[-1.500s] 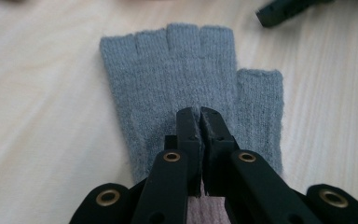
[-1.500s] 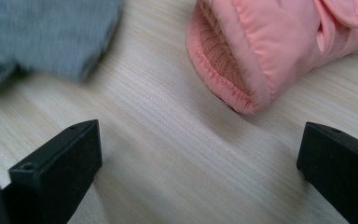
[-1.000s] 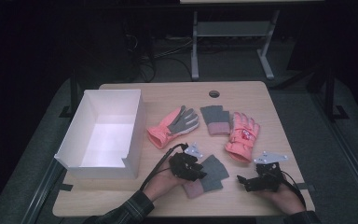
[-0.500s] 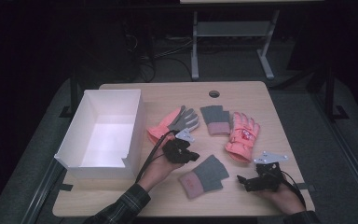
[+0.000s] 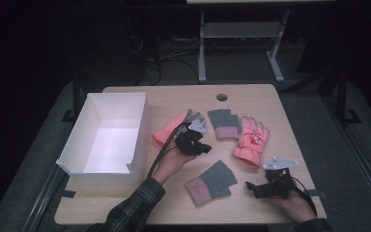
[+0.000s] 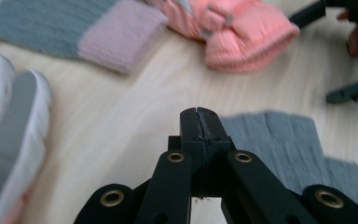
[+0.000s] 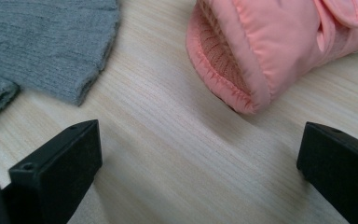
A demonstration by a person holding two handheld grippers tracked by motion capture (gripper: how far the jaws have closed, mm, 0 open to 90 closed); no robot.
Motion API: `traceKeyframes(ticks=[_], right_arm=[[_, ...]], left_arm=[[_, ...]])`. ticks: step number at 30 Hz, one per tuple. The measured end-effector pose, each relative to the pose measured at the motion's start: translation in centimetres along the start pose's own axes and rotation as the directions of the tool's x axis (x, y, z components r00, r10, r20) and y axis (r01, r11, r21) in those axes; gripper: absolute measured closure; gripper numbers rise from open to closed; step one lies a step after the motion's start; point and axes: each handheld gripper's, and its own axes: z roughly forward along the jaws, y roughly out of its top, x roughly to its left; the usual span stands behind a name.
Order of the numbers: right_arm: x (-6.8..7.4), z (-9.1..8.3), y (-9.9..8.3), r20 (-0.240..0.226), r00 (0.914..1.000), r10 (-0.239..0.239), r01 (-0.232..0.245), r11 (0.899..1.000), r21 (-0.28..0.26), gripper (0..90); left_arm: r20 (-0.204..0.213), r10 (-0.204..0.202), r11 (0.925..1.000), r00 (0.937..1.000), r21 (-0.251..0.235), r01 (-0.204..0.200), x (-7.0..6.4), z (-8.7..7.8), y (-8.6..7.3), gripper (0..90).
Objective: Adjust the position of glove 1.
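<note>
Two pink gloves and two grey mitts with pink cuffs lie on the wooden table. My left gripper (image 5: pixel 204 148) is shut with nothing in it, hovering beside the left pink glove (image 5: pixel 166 131) with its grey fingers. Its jaws (image 6: pixel 199 117) point toward the near grey mitt (image 5: pixel 211 181) (image 6: pixel 284 140). The far mitt (image 5: pixel 223 124) (image 6: pixel 88 32) lies next to the right pink glove (image 5: pixel 250 140) (image 6: pixel 242 32). My right gripper (image 5: pixel 252 188) (image 7: pixel 198 154) rests open near the table's front right, its jaws wide apart on bare wood, just short of that glove's cuff (image 7: pixel 270 46) and beside the near mitt (image 7: pixel 46 42).
An open white box (image 5: pixel 141 128) stands on the table's left side, close to my left forearm. A round cable hole (image 5: pixel 221 97) is at the table's far edge. A metal stand (image 5: pixel 241 34) sits on the floor beyond.
My left gripper has moved away from the near grey mitt, farther onto the table toward the left pink glove. The right gripper and the gloves have stayed put.
</note>
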Motion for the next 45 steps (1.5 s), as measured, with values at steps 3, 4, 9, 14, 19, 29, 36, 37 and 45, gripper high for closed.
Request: traceKeyframes(ticks=[3,4,9,14,19,29,36,37,45], right_arm=[[0.0,0.0,0.0,-0.001,1.0,0.001,-0.001,1.0,0.0,0.0],[0.0,0.0,0.0,-0.001,1.0,0.001,-0.001,1.0,0.0,0.0],[0.0,0.0,0.0,0.0,1.0,0.001,-0.001,1.0,0.0,0.0],[0.0,0.0,0.0,0.0,1.0,0.004,-0.004,1.0,-0.003,0.0],[0.0,0.0,0.0,0.001,1.0,0.001,-0.001,1.0,-0.001,0.0],[0.0,0.0,0.0,0.001,1.0,0.002,-0.002,1.0,0.001,0.0],[0.0,0.0,0.0,-0.002,1.0,0.005,-0.005,1.0,0.003,0.0],[0.0,0.0,0.0,-0.002,1.0,0.005,-0.005,1.0,0.003,0.0],[0.0,0.0,0.0,-0.002,1.0,0.005,-0.005,1.0,0.004,0.0]], left_arm=[[-0.008,0.015,0.9999,0.9999,-0.001,-0.015,0.5,0.5,0.9,89.8],[-0.008,0.015,0.9999,0.9999,-0.001,-0.015,0.5,0.5,0.9,89.7],[-0.011,-0.004,0.9997,0.9999,-0.024,0.003,1.1,2.3,2.5,89.8],[-0.027,0.03,0.9994,0.9992,-0.016,-0.031,1.9,4.0,4.2,89.8],[-0.025,-0.018,0.9987,0.9995,-0.048,0.016,2.6,6.1,5.3,89.8],[-0.055,-0.026,0.9996,0.9981,0.004,0.026,3.5,10.0,6.8,89.8],[-0.044,-0.056,0.9974,0.9975,0.044,0.058,4.0,10.7,6.1,89.8],[-0.05,-0.048,0.9973,0.9976,0.054,0.051,3.9,10.5,6.1,89.8],[-0.062,-0.052,0.9954,0.9967,0.077,0.057,4.0,8.9,4.8,89.8]])
